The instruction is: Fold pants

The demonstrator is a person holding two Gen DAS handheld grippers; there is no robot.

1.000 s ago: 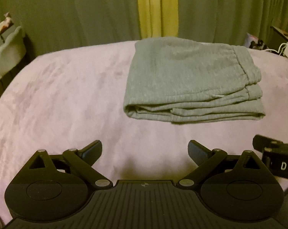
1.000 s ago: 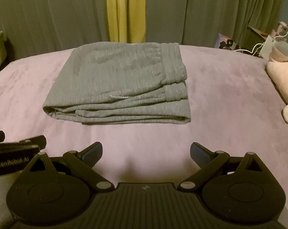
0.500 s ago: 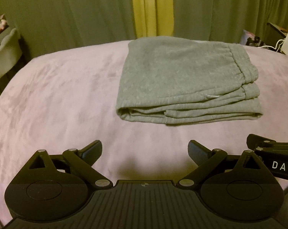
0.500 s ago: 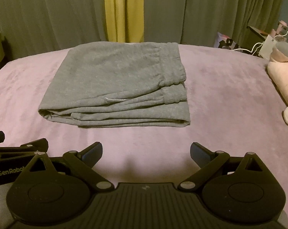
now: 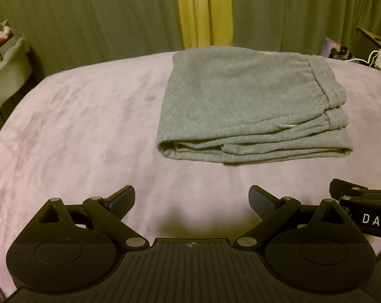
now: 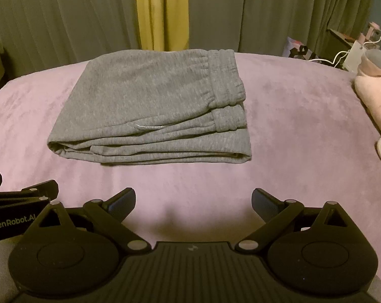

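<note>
Grey sweatpants point(image 5: 246, 101) lie folded in a flat stack on the pink blanket point(image 5: 76, 126), waistband to the right. They also show in the right wrist view point(image 6: 155, 106). My left gripper point(image 5: 191, 199) is open and empty, held back from the near edge of the pants. My right gripper point(image 6: 193, 200) is open and empty, also short of the pants. The right gripper's body point(image 5: 362, 202) shows at the right edge of the left wrist view, and the left gripper's body point(image 6: 21, 202) at the left edge of the right wrist view.
Green and yellow curtains point(image 6: 162, 12) hang behind the bed. A pink plush toy point(image 6: 372, 93) lies at the bed's right edge. A nightstand with cables point(image 6: 352, 48) stands at the back right. A pale chair point(image 5: 8, 73) stands at the left.
Both grippers have drifted slightly, so the pants sit a little further left in both views. The pants have not moved. Both jaws stay open.
</note>
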